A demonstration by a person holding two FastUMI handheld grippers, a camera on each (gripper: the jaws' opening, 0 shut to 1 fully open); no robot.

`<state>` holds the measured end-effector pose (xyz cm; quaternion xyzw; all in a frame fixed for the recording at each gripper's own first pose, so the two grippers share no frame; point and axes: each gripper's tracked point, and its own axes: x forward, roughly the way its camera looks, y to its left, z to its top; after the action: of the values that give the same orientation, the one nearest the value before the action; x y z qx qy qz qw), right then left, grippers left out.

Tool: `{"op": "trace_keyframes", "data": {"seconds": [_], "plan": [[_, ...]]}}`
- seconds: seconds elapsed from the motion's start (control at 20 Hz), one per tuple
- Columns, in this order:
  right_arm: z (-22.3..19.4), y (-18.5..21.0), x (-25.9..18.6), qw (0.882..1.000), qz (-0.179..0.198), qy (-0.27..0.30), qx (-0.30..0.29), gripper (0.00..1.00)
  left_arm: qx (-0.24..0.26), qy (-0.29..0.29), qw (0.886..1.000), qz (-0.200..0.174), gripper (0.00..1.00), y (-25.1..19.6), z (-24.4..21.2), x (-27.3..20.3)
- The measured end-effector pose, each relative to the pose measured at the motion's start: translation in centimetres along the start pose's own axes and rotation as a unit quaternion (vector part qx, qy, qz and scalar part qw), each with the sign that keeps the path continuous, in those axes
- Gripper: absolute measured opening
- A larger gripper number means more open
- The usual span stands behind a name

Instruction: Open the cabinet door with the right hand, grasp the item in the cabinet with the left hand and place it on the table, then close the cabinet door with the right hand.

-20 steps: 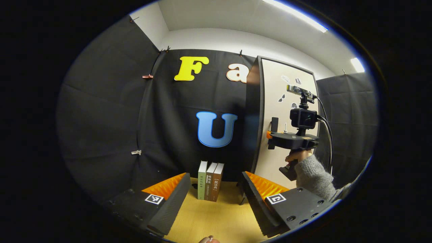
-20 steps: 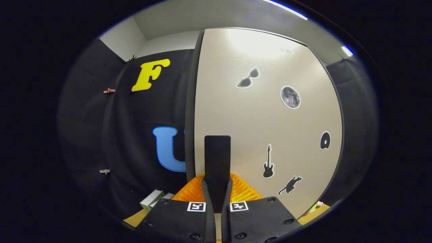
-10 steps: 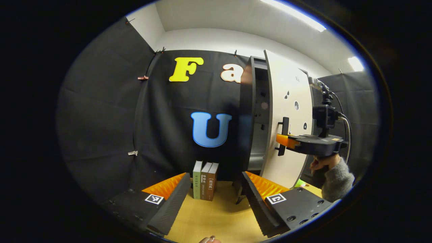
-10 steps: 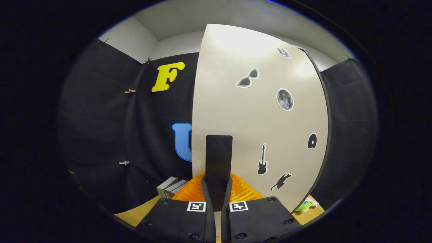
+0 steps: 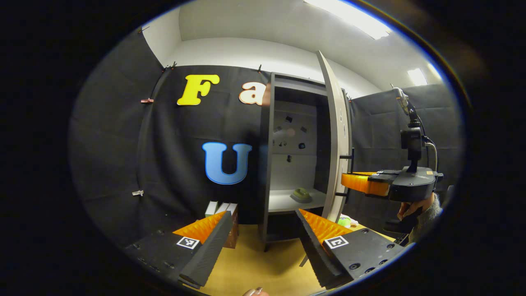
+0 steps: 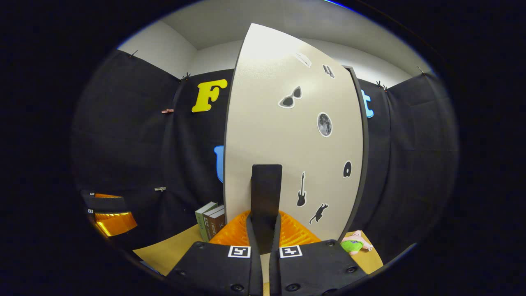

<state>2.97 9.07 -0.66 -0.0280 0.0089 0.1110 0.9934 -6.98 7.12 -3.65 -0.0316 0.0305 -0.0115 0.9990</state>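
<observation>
In the left gripper view, the books (image 5: 224, 213) stand upright on the table (image 5: 254, 263), to the left of the cabinet (image 5: 267, 164) and near its foot, partly hidden behind one finger of the left gripper (image 5: 259, 240). That gripper hovers low in front of the cabinet with its two fingers spread wide and nothing between them. The cabinet itself stands upright on the table against the booth wall, with its interior exposed. On its pale lower shelf (image 5: 287, 201) lies the item (image 5: 301, 194), a small olive-green low object sitting toward the right side of the shelf, close to the door edge; it looks slightly longer across the shelf than deep, but it is too small to tell which way it points. At the cabinet's right side the cabinet door (image 5: 337, 139) stands swung out, seen nearly edge-on, its long axis vertical. Right of the door, the right gripper (image 5: 349, 181) is clamped on the dark vertical handle (image 5: 351, 172), held by a hand (image 5: 411, 207) in a grey sleeve.

In the right gripper view, the handle (image 6: 266, 201) rises upright between that gripper's closed fingers, against the pale door face (image 6: 287, 156) with its dark stickers. A green and pink toy (image 6: 355, 243) lies on the table at the door's lower right
</observation>
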Motion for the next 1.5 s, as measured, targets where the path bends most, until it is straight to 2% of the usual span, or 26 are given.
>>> {"op": "trace_keyframes", "data": {"seconds": [0.35,0.6,0.95,1.5], "plan": [[0.3,-4.5,-4.8,0.999,-0.033,-0.008,-0.002,0.10,0.008,0.004,0.998,-0.069,0.95,-5.6,0.0,1.3],[0.6,-8.7,-7.5,0.998,-0.063,-0.009,-0.007,0.10,0.007,0.008,0.995,-0.094,0.94,-8.6,-0.3,2.7],[0.4,-13.9,-9.8,0.998,-0.069,-0.002,-0.008,0.09,-0.007,0.010,0.995,-0.099,0.94,-13.8,-0.1,6.8],[0.2,-22.1,-11.5,0.998,-0.059,-0.010,0.002,0.08,0.005,0.006,0.997,-0.079,0.95,-20.6,-0.2,12.7]]}}
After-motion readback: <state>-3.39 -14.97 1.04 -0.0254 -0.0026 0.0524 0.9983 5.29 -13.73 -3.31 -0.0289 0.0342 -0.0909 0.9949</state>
